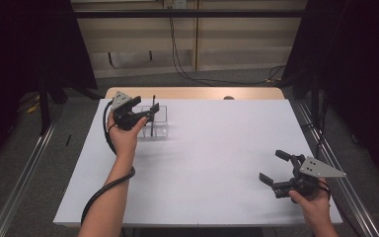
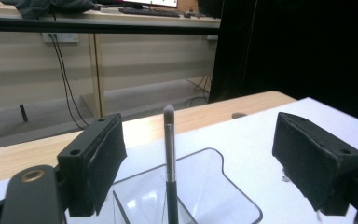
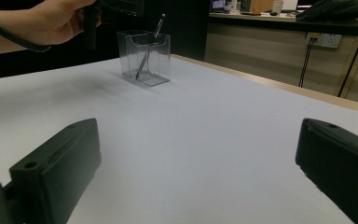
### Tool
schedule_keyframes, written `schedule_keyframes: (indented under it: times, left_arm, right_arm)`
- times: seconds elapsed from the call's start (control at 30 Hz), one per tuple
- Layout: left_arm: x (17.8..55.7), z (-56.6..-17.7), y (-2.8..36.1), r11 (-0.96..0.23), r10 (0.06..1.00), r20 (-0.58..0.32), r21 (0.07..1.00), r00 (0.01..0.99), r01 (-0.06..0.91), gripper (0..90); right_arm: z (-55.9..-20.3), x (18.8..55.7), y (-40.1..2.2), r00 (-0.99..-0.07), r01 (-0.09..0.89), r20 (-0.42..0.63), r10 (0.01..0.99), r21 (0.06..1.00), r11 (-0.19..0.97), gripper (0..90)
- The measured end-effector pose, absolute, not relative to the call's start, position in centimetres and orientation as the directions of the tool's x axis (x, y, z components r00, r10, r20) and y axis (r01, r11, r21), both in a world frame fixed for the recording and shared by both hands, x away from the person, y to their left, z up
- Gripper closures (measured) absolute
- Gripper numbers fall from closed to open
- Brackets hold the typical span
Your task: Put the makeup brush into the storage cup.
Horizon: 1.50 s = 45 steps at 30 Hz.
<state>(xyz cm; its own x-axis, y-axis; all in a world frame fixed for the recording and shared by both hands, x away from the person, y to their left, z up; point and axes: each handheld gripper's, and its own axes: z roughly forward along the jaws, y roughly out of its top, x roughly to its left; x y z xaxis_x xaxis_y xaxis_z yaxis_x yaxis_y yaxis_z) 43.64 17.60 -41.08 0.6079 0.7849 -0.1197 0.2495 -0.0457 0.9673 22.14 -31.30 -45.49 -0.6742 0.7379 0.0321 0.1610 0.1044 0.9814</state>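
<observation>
Clear plastic holder (image 1: 157, 122) near the tabletop's (image 1: 217, 163) far left corner holds a light, stiff brush (image 2: 169, 154); both hand-held grippers, left (image 1: 145, 112) and right (image 1: 272, 168), gape empty; its slim handle looks graspable.

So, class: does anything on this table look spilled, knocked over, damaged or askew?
Nothing stands out. The clear holder stands upright on the white table, and the brush merely leans inside it. The left gripper sits open around the brush; the right gripper is open, far off.
</observation>
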Motion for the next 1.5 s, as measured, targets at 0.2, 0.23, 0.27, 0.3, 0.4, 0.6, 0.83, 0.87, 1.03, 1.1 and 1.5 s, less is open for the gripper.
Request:
schedule_keyframes:
  times: [0.2,0.23,0.27,0.3,0.4,0.6,0.83,0.87,1.03,1.1,1.5]
  left_arm:
    - [43.5,-41.0,17.7,-0.060,0.779,-0.104,0.969,0.618,0.239,12.0]
    - [43.5,-40.9,17.8,-0.056,0.775,-0.109,0.969,0.622,0.240,11.4]
    - [43.5,-40.9,17.8,-0.049,0.774,-0.117,0.969,0.622,0.243,10.4]
    - [43.5,-40.9,17.8,-0.058,0.775,-0.107,0.969,0.623,0.239,9.3]
    - [43.5,-40.9,17.9,-0.049,0.769,-0.124,0.967,0.627,0.251,6.8]
    - [43.3,-40.8,18.0,-0.052,0.763,-0.126,0.966,0.634,0.254,4.8]
    - [42.9,-41.0,18.4,-0.055,0.749,-0.123,0.968,0.651,0.245,2.5]
    - [42.8,-40.9,18.4,-0.058,0.743,-0.120,0.969,0.658,0.242,2.5]
    - [42.4,-40.8,18.4,-0.086,0.715,-0.087,0.974,0.694,0.210,2.2]
    - [42.3,-40.7,18.4,-0.096,0.710,-0.082,0.973,0.699,0.211,1.7]
    - [41.3,-41.1,18.2,-0.104,0.655,-0.099,0.970,0.749,0.218,1.7]
  right_arm:
    - [-45.5,22.2,-31.2,-0.678,0.163,0.033,0.735,0.981,0.106,0.0]
    - [-45.5,22.2,-31.2,-0.678,0.163,0.033,0.734,0.981,0.106,0.0]
    - [-45.5,22.2,-31.2,-0.678,0.163,0.034,0.734,0.981,0.105,0.0]
    - [-45.5,22.2,-31.2,-0.678,0.161,0.032,0.734,0.981,0.106,0.0]
    - [-45.5,22.2,-31.1,-0.677,0.161,0.033,0.735,0.981,0.104,0.0]
    - [-45.5,22.1,-31.1,-0.678,0.161,0.032,0.734,0.981,0.106,0.0]
    - [-45.5,22.1,-31.2,-0.676,0.163,0.035,0.736,0.981,0.103,0.0]
    - [-45.5,22.1,-31.2,-0.676,0.163,0.034,0.736,0.981,0.105,0.0]
    - [-45.5,22.0,-31.4,-0.672,0.164,0.036,0.740,0.981,0.101,0.0]
    - [-45.5,22.0,-31.4,-0.669,0.165,0.037,0.743,0.981,0.099,0.0]
    - [-45.6,21.7,-31.6,-0.662,0.168,0.038,0.749,0.981,0.099,0.0]
